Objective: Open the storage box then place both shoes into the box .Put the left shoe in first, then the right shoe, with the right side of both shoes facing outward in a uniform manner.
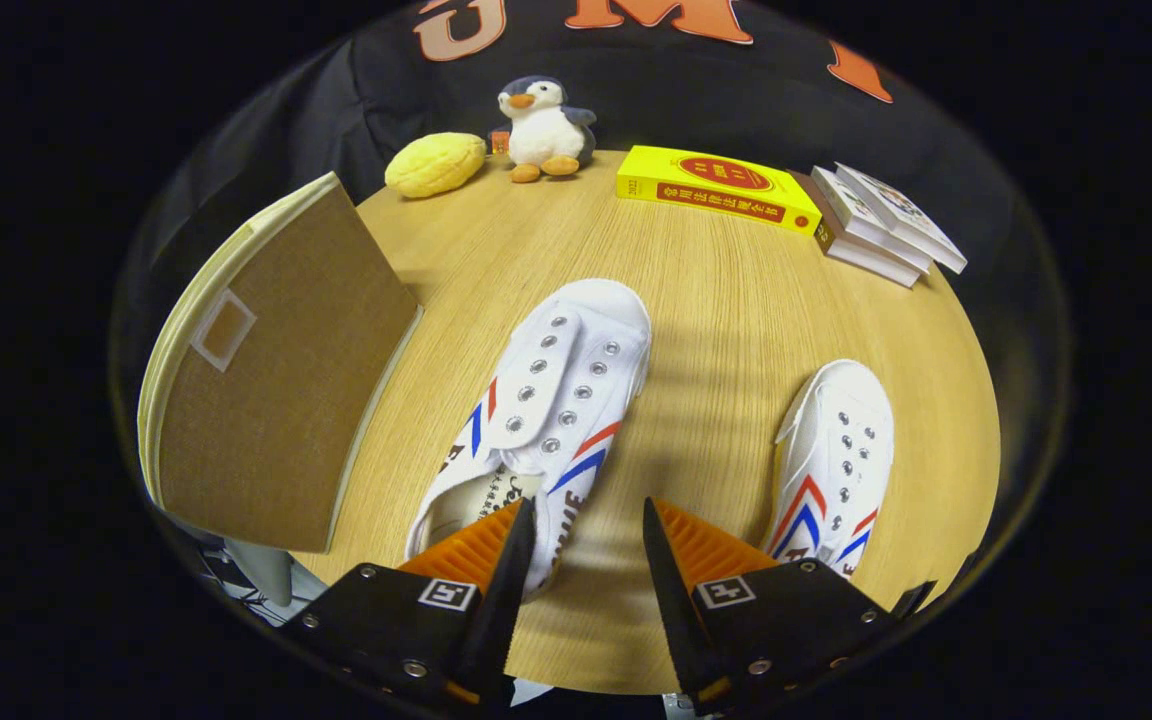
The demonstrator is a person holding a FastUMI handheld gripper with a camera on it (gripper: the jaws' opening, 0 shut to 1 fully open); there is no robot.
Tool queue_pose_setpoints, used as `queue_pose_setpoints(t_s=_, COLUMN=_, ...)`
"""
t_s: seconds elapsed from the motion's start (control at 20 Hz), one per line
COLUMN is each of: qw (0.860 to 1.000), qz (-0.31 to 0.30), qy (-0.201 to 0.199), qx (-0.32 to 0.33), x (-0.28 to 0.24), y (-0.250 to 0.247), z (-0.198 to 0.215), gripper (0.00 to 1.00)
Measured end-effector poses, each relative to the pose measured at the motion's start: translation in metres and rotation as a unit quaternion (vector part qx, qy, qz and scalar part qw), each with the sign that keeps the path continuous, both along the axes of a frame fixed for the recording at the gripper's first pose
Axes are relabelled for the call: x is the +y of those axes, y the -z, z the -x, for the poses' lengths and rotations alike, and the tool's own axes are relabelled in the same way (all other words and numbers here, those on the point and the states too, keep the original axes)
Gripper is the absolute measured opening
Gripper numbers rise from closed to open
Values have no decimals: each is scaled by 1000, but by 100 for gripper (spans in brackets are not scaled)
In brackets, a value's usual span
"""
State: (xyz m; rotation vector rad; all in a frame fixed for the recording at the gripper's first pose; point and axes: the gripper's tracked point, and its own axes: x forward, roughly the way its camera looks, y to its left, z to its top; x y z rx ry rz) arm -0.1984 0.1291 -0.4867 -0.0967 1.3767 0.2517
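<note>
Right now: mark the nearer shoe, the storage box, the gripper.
nearer shoe (551,395): gripper view, eyelet tongue.
storage box (281,400): gripper view, brown lid panel.
gripper (588,545): gripper view, open gap between fingertips.

My fingers spread, bare table ahead between shoes; left shoe crowds left finger, box blocks beyond.

Gripper tilted downward, jaws parted with a clear gap, nothing between them.
</note>
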Motion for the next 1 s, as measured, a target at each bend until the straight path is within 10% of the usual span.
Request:
queue_pose_setpoints(t_s=0.2, qw=995, qz=-66, qy=53, qx=48, x=11, y=7, z=0, gripper=61)
queue_pose_setpoints(t_s=0.45, qw=982, qz=-113, qy=126, qx=84, x=19, y=7, z=3, gripper=17)
queue_pose_setpoints(t_s=0.65, qw=974, qz=-147, qy=163, qx=64, x=31, y=-8, z=-5, gripper=5)
queue_pose_setpoints(t_s=1.0, qw=968, qz=-184, qy=169, qx=-8, x=49, y=-55, z=-45, gripper=2)
